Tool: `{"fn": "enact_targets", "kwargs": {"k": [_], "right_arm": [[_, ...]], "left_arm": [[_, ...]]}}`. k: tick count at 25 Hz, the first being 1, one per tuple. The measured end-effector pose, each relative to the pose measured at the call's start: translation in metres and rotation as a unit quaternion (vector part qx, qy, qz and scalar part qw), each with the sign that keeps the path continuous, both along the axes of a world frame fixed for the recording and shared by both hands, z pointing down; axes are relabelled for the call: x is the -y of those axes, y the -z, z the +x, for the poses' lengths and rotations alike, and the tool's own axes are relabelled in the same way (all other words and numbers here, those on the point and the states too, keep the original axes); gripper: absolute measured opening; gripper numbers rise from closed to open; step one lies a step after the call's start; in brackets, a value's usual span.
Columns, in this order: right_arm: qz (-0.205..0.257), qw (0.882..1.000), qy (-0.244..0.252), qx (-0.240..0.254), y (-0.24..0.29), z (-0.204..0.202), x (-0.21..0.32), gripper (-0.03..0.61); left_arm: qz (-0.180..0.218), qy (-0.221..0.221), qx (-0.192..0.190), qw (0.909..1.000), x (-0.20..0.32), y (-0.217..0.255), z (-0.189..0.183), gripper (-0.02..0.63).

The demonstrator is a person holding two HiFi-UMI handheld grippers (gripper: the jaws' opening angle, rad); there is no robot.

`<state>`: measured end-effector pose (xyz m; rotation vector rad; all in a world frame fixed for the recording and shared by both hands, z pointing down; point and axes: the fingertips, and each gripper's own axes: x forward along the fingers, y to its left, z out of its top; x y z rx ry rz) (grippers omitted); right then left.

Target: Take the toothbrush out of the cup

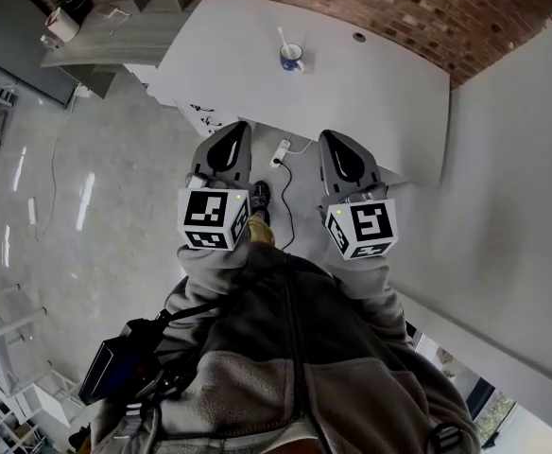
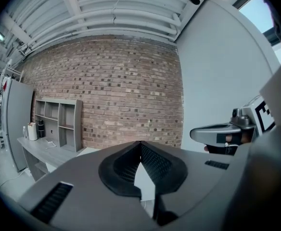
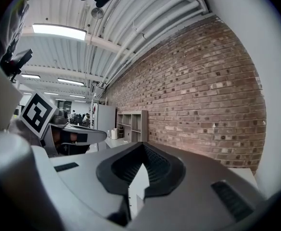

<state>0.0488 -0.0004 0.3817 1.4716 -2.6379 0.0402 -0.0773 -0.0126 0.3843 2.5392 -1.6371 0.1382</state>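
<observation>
Brick wall [image 1: 399, 8] along the far side of the room, meeting a plain white wall [image 1: 512, 206] on the person's right; pale glossy floor [image 1: 87, 187] below. White table [image 1: 370, 93] set against the brick wall, its near edge just ahead of the person. Grey shelf unit [image 2: 58, 121] on a grey desk, left of the table against the same wall.

Person in a grey fleece jacket [image 1: 295, 348] standing in front of the table, a black pouch [image 1: 115, 367] at the left hip and one shoe [image 1: 260, 197] showing between the arms. A power strip [image 1: 281, 149] with a dark cable lies on the floor under the table edge.

Left gripper [image 1: 236, 132] and right gripper [image 1: 335, 140] are held side by side close to the body, pointing towards the table, each with its marker cube [image 1: 214, 218] towards the person. In each gripper view the ribbed dark pads [image 2: 155, 162] meet at the tip: both pairs of jaws are pressed together, with nothing between them.

Cup [image 1: 292, 58], white with a blue pattern and a handle, stands upright on the far part of the table, well apart from both grippers. Toothbrush [image 1: 282, 36], white, stands in the cup, its upper end leaning out over the rim towards the brick wall
</observation>
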Motion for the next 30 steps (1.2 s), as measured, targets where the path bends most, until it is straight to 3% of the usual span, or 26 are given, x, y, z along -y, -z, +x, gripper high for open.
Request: {"fn": "enact_targets", "kwargs": {"k": [13,22,30], "right_arm": [[-0.074,0.997,-0.007,-0.022,-0.044,-0.028,0.179,0.002],[-0.123,0.991,-0.002,-0.053,-0.087,-0.05,0.255,0.002],[-0.145,0.987,-0.003,-0.067,-0.104,-0.05,0.282,0.002]], "left_arm": [[-0.068,-0.021,0.0,0.9975,0.169,-0.042,-0.021,0.003],[-0.107,-0.027,0.005,0.9939,0.241,-0.076,-0.04,0.003],[-0.136,-0.04,-0.002,0.9899,0.269,-0.099,-0.031,0.003]]}}
